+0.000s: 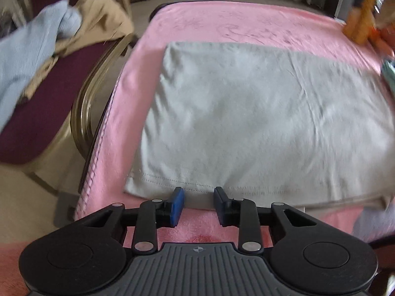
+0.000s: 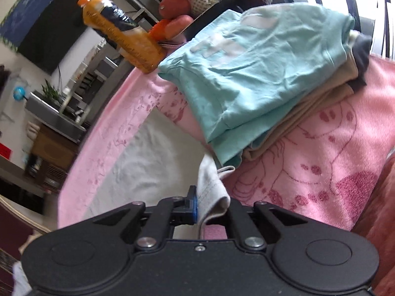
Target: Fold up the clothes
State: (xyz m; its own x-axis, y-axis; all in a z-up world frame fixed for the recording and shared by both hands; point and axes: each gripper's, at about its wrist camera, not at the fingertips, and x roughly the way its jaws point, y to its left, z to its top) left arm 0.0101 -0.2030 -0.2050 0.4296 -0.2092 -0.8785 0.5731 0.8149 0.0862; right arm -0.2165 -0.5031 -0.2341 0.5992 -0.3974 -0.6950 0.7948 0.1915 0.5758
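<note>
A light grey garment (image 1: 246,113) lies folded flat on the pink blanket (image 1: 222,17). My left gripper (image 1: 198,201) sits at the garment's near hem, jaws apart, with the hem edge showing in the gap between the blue pads (image 1: 178,203); they do not press on it. In the right wrist view my right gripper (image 2: 200,203) is shut on a corner of the grey garment (image 2: 148,162), and the cloth bunches up between the fingers and is raised off the pink blanket (image 2: 333,148).
A stack of folded clothes (image 2: 246,74), turquoise on top of tan, lies right beside the grey garment. An orange drink bottle (image 2: 118,32) and fruit (image 2: 182,0) stand at the far edge. A maroon chair (image 1: 37,113) to the left holds a blue garment (image 1: 32,49) and a tan one (image 1: 98,19).
</note>
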